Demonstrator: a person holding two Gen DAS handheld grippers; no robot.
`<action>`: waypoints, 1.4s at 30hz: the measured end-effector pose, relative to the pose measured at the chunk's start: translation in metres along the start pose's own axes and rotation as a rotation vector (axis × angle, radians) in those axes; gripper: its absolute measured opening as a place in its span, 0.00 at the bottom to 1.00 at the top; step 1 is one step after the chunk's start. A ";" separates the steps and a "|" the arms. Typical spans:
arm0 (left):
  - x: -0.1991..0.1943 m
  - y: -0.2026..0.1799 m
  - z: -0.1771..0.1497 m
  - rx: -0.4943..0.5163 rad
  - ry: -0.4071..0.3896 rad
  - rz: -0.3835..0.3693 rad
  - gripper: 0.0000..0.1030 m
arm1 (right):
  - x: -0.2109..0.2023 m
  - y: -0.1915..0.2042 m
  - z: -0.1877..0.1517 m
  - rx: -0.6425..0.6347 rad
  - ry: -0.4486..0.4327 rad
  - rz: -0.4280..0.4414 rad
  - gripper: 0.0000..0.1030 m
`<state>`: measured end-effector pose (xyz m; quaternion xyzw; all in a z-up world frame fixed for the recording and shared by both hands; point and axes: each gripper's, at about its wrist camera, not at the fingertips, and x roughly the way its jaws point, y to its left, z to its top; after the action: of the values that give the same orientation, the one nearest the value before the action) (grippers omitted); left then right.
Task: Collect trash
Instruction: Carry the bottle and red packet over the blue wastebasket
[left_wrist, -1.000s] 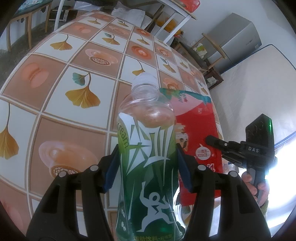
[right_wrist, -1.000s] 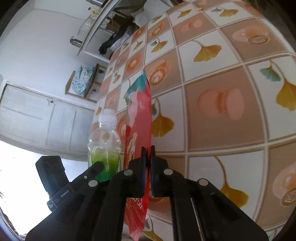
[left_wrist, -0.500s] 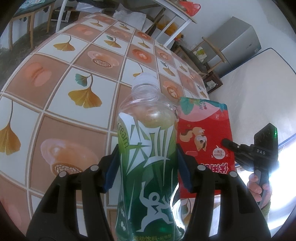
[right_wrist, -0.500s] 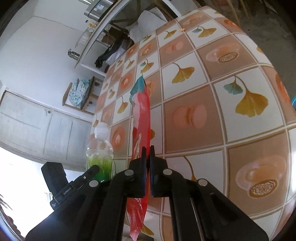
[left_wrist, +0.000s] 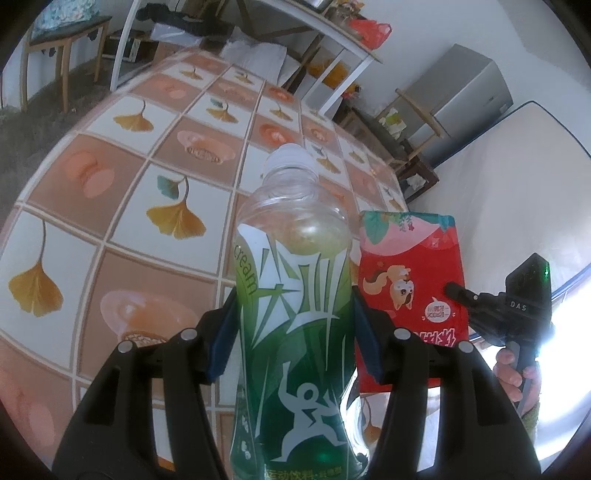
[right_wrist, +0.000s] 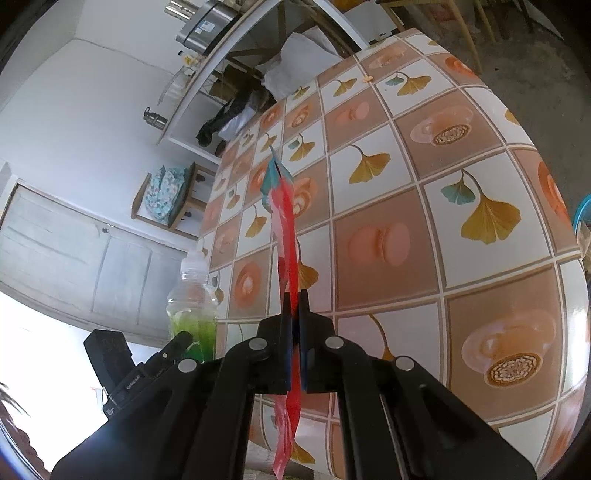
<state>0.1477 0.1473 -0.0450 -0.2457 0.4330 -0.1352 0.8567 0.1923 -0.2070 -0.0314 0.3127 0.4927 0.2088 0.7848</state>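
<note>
A table (left_wrist: 122, 236) covered in a ginkgo-and-macaron patterned cloth fills the background. Left gripper (left_wrist: 293, 332) clamps the green bottle (left_wrist: 295, 295), held clear of the cloth; its smooth, rounded wall could slip downward. Right gripper (right_wrist: 294, 314) pinches the red snack packet (right_wrist: 286, 229) edge-on; the thin foil could slide free.

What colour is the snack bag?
Red, with a teal top; the snack bag shows best in the left wrist view.
</note>
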 end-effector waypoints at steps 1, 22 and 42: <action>-0.003 -0.002 0.001 0.007 -0.011 -0.001 0.53 | -0.001 0.000 0.000 0.000 -0.003 0.002 0.03; 0.000 -0.116 0.012 0.241 -0.009 -0.163 0.53 | -0.156 -0.038 -0.030 0.071 -0.334 0.020 0.02; 0.245 -0.396 -0.058 0.638 0.535 -0.313 0.53 | -0.298 -0.269 -0.089 0.432 -0.596 -0.297 0.02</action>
<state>0.2377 -0.3131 -0.0259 0.0118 0.5337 -0.4489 0.7166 -0.0101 -0.5635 -0.0558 0.4430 0.3156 -0.1153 0.8312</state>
